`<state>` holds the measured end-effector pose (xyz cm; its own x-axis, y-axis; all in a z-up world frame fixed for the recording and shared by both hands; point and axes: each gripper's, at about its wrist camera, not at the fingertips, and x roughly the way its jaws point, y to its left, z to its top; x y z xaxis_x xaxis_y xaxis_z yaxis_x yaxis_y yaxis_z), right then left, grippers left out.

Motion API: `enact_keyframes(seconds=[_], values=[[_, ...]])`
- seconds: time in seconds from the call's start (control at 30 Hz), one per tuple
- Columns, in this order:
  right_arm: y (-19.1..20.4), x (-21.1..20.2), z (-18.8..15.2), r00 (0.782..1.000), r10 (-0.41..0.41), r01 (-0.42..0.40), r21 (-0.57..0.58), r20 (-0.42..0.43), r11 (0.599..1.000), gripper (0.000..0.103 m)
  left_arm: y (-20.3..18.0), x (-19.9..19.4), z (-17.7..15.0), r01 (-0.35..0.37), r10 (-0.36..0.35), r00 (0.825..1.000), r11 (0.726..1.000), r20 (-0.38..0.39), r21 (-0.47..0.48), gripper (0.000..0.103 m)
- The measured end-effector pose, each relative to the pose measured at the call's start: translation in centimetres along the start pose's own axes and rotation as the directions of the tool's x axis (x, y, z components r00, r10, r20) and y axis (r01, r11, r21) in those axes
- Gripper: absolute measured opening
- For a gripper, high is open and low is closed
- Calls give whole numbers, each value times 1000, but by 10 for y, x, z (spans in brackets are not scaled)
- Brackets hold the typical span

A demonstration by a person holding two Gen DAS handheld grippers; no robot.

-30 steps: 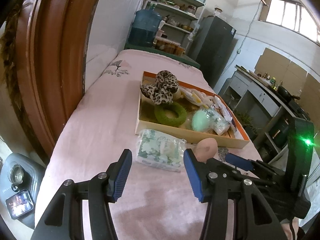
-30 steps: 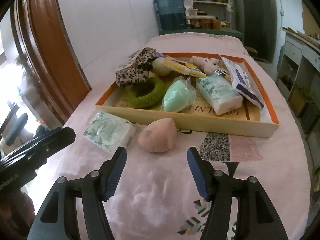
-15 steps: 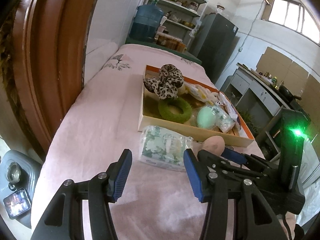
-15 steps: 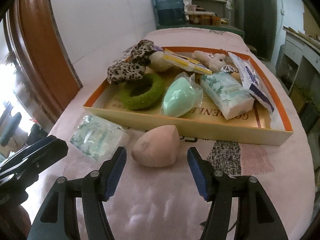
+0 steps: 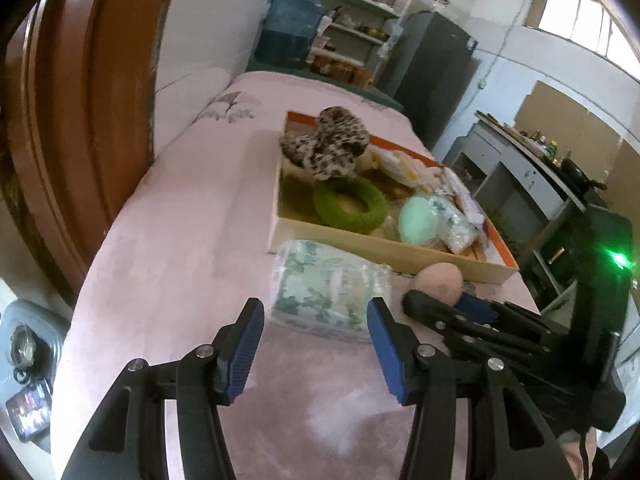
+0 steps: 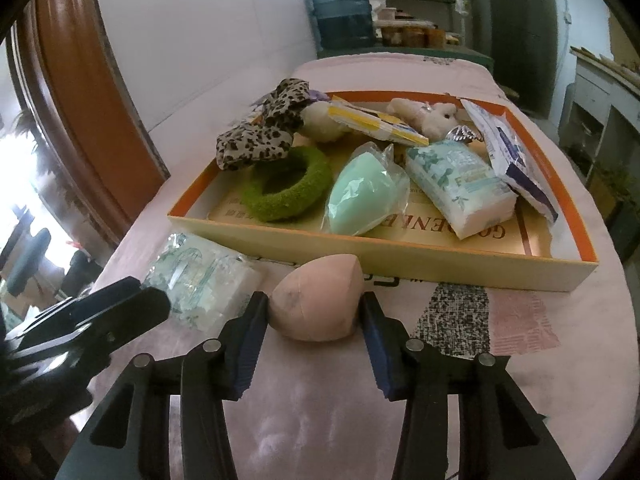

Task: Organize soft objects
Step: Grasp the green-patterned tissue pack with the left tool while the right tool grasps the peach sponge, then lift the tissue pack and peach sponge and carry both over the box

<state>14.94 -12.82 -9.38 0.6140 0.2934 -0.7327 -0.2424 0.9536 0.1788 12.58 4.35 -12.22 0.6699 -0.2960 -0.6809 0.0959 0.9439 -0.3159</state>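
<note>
Peach teardrop-shaped makeup sponge point(image 6: 316, 298): on pink tablecloth point(image 6: 520, 380), just outside near wall of shallow orange-rimmed cardboard tray point(image 6: 400, 258); sits between spread jaws of right gripper point(image 6: 314, 322), not yet clamped. Green-printed plastic tissue pack point(image 5: 330, 290): beside sponge, also outside tray; left gripper point(image 5: 316, 332) open just short of it. Already in tray: green fuzzy ring point(image 6: 288, 188), mint wrapped sponge point(image 6: 366, 192), leopard-print scrunchie point(image 6: 264, 136), second tissue pack point(image 6: 460, 186). Judged remaining: two items.

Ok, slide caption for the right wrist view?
Open right gripper straddles a pink sponge before the tray.
</note>
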Motion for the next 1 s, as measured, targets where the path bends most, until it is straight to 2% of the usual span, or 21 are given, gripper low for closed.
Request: enact_keyframes(seconds=[0.13,0.27,0.33,0.53,0.57,0.6,0.7,0.8,1.0], values=[[-4,-1,-2,1000,20,-20,15,-2,1000,48,10,7,5,-34,34,999,999,-8,-34,54],[-6,-1,-2,999,35,-35,26,0,999,48,12,19,10,-33,32,999,999,-33,-38,55],[-8,-1,-3,999,42,-42,32,1,999,48,10,29,11,-2,-1,998,999,-58,-45,61],[-15,0,-5,997,71,-71,65,2,995,48,8,36,12,44,-48,997,996,-53,-73,61],[-15,-1,-5,997,71,-71,66,3,995,48,8,36,12,43,-47,997,997,-53,-71,55],[-15,-1,-5,997,72,-72,64,5,995,48,7,36,11,36,-39,998,997,-54,-67,43],[-13,-3,-6,997,71,-71,56,10,996,48,4,32,10,50,-52,997,997,-49,-58,29],[-14,-4,-7,997,77,-78,62,13,995,48,0,26,10,50,-51,998,998,-20,-44,23],[-15,-12,-10,997,73,-74,64,26,995,48,-17,5,8,27,-29,998,999,62,31,19]])
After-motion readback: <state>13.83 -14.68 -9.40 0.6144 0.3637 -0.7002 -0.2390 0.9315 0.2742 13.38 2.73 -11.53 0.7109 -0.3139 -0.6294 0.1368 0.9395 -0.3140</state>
